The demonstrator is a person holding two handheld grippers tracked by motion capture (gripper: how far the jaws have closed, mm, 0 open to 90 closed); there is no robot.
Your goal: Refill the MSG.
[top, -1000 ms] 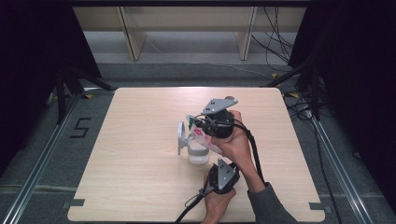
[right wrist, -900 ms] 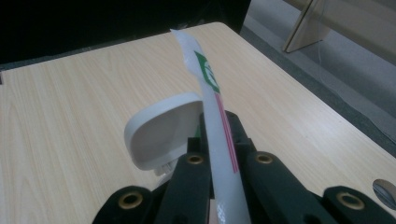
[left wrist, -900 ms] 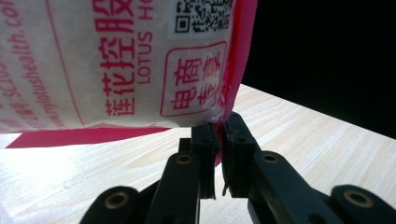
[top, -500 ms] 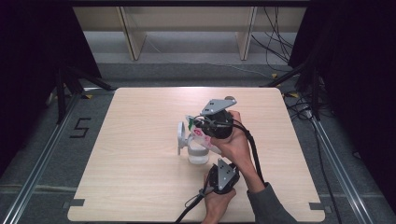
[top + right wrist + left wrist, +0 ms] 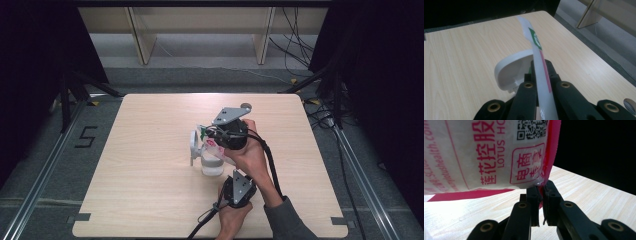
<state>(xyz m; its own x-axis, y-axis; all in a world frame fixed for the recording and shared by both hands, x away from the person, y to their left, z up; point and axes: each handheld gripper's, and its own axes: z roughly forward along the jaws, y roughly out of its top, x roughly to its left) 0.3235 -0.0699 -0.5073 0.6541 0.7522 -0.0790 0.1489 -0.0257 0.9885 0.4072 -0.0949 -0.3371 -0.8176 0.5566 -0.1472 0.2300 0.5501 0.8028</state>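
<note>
A white and pink printed packet (image 5: 214,145) hangs over a clear cup (image 5: 211,165) near the table's middle. My right gripper (image 5: 216,135) is shut on the packet's upper part. In the right gripper view the packet (image 5: 537,47) runs edge-on between the closed jaws of the right gripper (image 5: 541,65). My left gripper (image 5: 230,179) comes up from the near side. It is shut on the packet's pink bottom corner, as the left gripper view shows with the packet (image 5: 486,155) above the left gripper (image 5: 541,188). A white curved lid or handle (image 5: 194,145) stands against the cup's left side.
The wooden table (image 5: 150,200) has bare room to the left and behind. A small round grey disc (image 5: 245,105) lies near the far edge, also seen as a silvery disc (image 5: 630,103). Black cables trail from both grippers toward the near edge. Dark stands flank the table.
</note>
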